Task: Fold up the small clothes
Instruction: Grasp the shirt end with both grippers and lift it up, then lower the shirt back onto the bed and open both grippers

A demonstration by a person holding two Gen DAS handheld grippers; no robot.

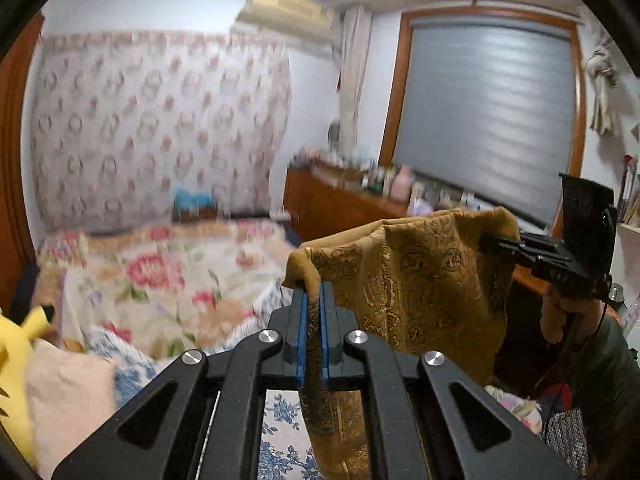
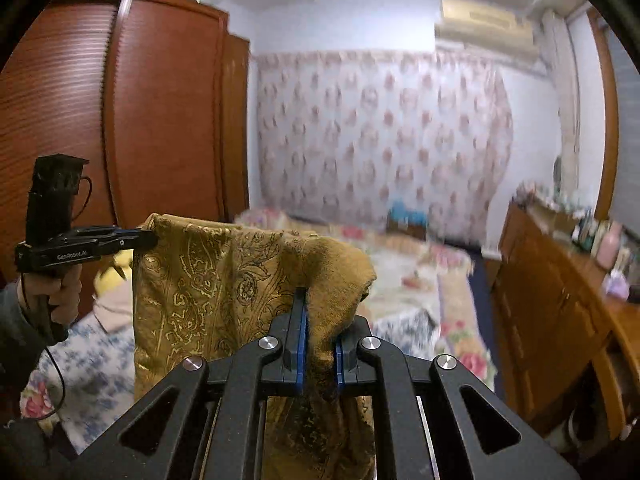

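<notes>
A small mustard-gold garment (image 1: 420, 280) with a gold paisley print hangs in the air above the bed, stretched between both grippers. My left gripper (image 1: 314, 292) is shut on one top corner, the cloth pinched between its blue pads. The right gripper (image 1: 494, 242) shows at the far side, clamped on the other top corner. In the right wrist view the same garment (image 2: 224, 292) drapes down from my right gripper (image 2: 320, 300), which is shut on a bunched corner. The left gripper (image 2: 150, 238) grips the opposite corner at the left, held by a hand (image 2: 56, 292).
Below lies a bed with a floral cover (image 1: 168, 276) and a blue-flowered sheet (image 1: 280, 420). A yellow plush toy (image 1: 20, 344) and a pale pillow (image 1: 68, 384) lie at the left. A wooden dresser (image 2: 560, 312) with bottles stands right, a wooden wardrobe (image 2: 120, 100) left.
</notes>
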